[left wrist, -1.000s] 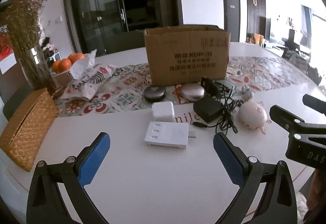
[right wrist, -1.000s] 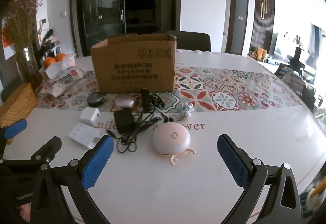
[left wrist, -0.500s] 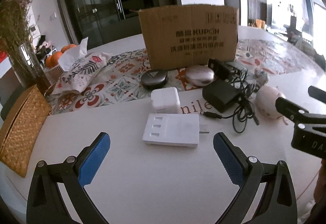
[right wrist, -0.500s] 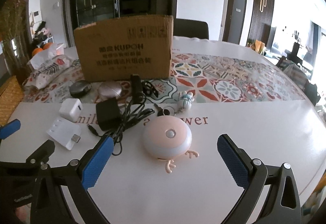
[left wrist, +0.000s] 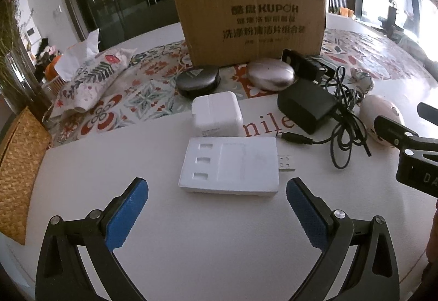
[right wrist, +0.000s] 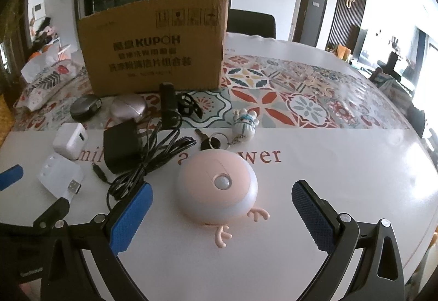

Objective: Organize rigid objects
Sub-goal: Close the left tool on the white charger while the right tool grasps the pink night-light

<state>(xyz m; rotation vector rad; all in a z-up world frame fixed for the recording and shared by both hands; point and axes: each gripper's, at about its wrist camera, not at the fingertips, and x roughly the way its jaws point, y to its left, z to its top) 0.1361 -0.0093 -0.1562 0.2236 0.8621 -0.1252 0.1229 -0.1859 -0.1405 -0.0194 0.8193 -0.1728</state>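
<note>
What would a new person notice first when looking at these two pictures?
Likely the brown cardboard box with dark print, standing at the back of the table on the patterned mat. Then the pink round night light with little antlers, between the open right gripper fingers, and the flat white USB charger before the open left gripper.

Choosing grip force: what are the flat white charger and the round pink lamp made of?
Charger: likely hard matte plastic, with crisp edges, moulded slots and metal prongs. Lamp: smooth, satin plastic dome; its antlers look rubbery, but that is uncertain.
</note>
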